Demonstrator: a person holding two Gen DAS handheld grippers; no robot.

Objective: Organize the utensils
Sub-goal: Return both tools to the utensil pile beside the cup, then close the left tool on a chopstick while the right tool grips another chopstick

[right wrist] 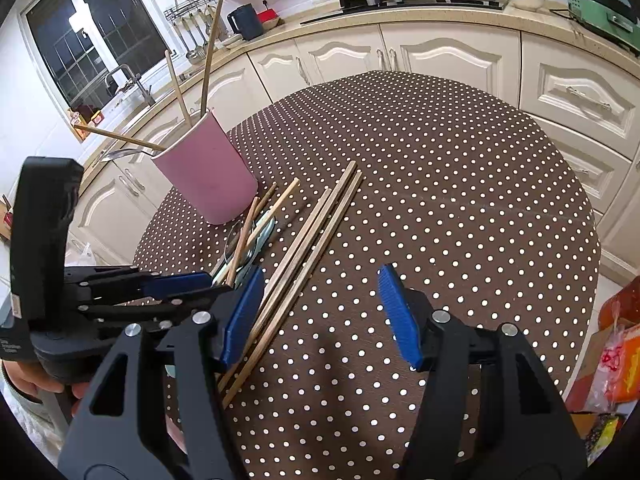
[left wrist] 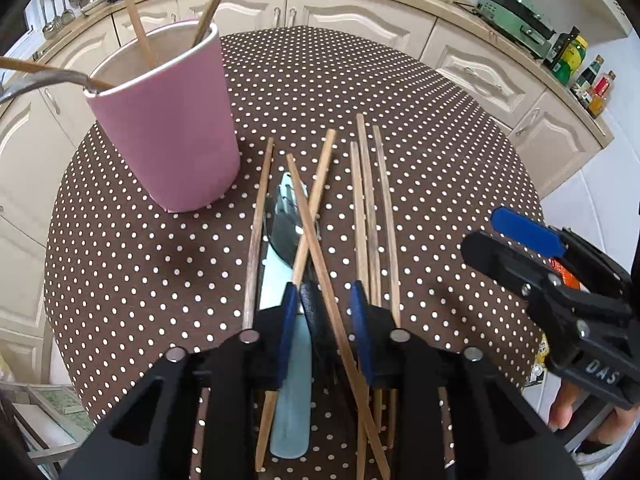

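Loose chopsticks [left wrist: 362, 208] lie on the polka-dot table [left wrist: 440, 128] near the pink cup [left wrist: 168, 120], two crossing over a pale blue-handled utensil [left wrist: 294, 392]. The left gripper [left wrist: 325, 312] hovers low over that crossing, fingers apart around a chopstick without pinching it. The right gripper [right wrist: 320, 312] hangs beside the pile, fingers spread wide. The cup holds three chopsticks and a spoon [left wrist: 44, 82].

Spoon [left wrist: 288, 236] bowl largely hidden under crossed chopsticks [left wrist: 308, 224]; blue-handled utensil [left wrist: 294, 396] partly behind fingers [left wrist: 289, 320]
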